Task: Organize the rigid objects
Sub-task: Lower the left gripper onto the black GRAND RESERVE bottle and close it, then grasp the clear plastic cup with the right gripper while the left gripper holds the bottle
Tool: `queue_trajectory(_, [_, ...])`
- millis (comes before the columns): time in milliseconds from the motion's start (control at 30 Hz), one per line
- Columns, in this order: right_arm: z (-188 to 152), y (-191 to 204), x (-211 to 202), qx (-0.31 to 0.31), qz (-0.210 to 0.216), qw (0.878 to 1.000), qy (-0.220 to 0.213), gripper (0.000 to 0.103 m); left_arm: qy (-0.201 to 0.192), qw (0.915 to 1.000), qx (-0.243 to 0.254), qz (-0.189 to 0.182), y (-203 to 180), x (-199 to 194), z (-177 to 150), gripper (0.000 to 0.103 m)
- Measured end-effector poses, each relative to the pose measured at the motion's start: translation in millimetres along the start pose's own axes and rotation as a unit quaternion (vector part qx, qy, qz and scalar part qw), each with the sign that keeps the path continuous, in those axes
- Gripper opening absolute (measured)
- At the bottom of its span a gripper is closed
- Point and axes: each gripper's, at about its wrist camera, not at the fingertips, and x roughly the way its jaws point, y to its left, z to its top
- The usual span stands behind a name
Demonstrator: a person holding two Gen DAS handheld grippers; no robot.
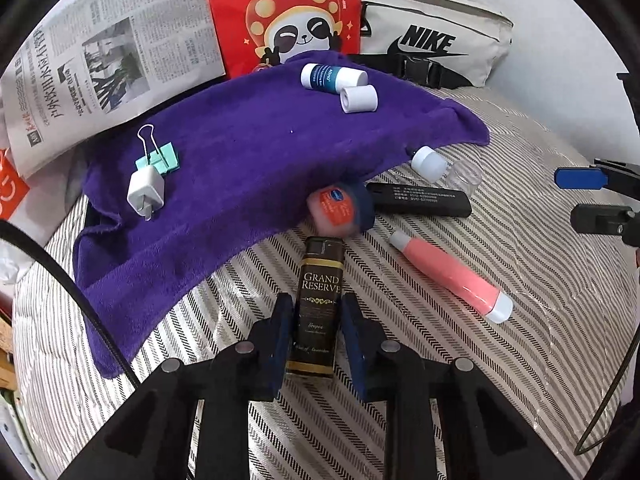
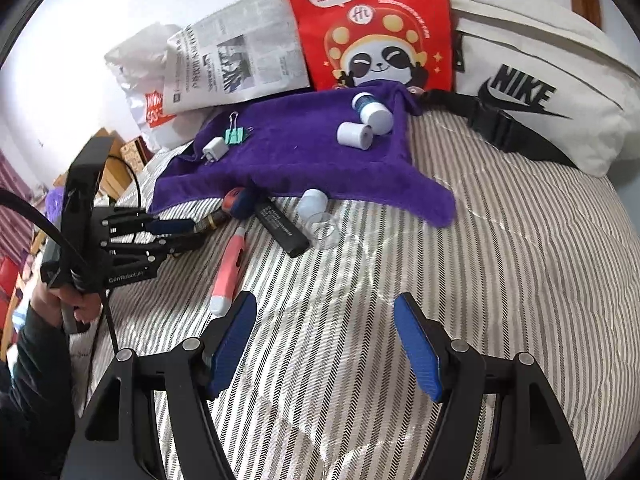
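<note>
Two grippers over a striped bedcover (image 2: 500,260). Left gripper (image 1: 316,320) pinches a dark "Grand Reserve" bottle (image 1: 318,304) between both pads, bottle lying just off the purple towel (image 1: 248,168) edge. Right gripper (image 2: 325,344) gapes wide, holding nothing. On the towel: white charger plug (image 1: 146,192), green binder clip (image 1: 158,156), two white-capped containers (image 1: 346,86). Beside the bottle: pink tube (image 1: 450,274), black bar (image 1: 420,200), clear vial (image 1: 444,168).
</note>
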Motion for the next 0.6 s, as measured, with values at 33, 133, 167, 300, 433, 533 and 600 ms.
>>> queue_trajectory(33, [-0.2, 1.2, 1.3, -0.003, 0.001, 1.0, 0.0, 0.071, -0.001, 1.0, -0.002, -0.002, 0.7, 0.6, 0.0, 0.025])
queue_trajectory(133, [-0.3, 2.5, 7.0, -0.003, 0.004, 1.0, 0.004, 0.071, 0.001, 0.9998, -0.016, -0.009, 5.2, 4.4, 2.4, 0.026])
queue_trajectory(167, [-0.4, 2.7, 9.8, -0.002, 0.003, 1.0, 0.006, 0.071, 0.001, 0.9997, -0.021, -0.012, 6.2, 6.3, 4.2, 0.026])
queue_trajectory(300, [0.2, 2.6, 18.0, -0.001, -0.005, 1.0, 0.012, 0.071, -0.003, 0.9997, -0.025, 0.002, 4.1, 5.3, 2.7, 0.024])
queue_trajectory(433, [4.1, -0.7, 27.7, 0.003, -0.019, 1.0, 0.016, 0.071, -0.006, 0.9993, -0.036, 0.012, 9.4, 0.8, -4.1, 0.024])
queue_trajectory(533, [11.0, -2.9, 39.0, 0.004, -0.032, 0.999, 0.022, 0.068, -0.006, 0.9977, -0.064, 0.02, 25.1, -0.1, -7.5, 0.024])
queue_trajectory(600, [17.1, -1.4, 47.3, -0.006, -0.042, 0.999, 0.027, 0.061, -0.009, 0.9965, -0.082, 0.015, 34.5, -0.7, -10.2, 0.024])
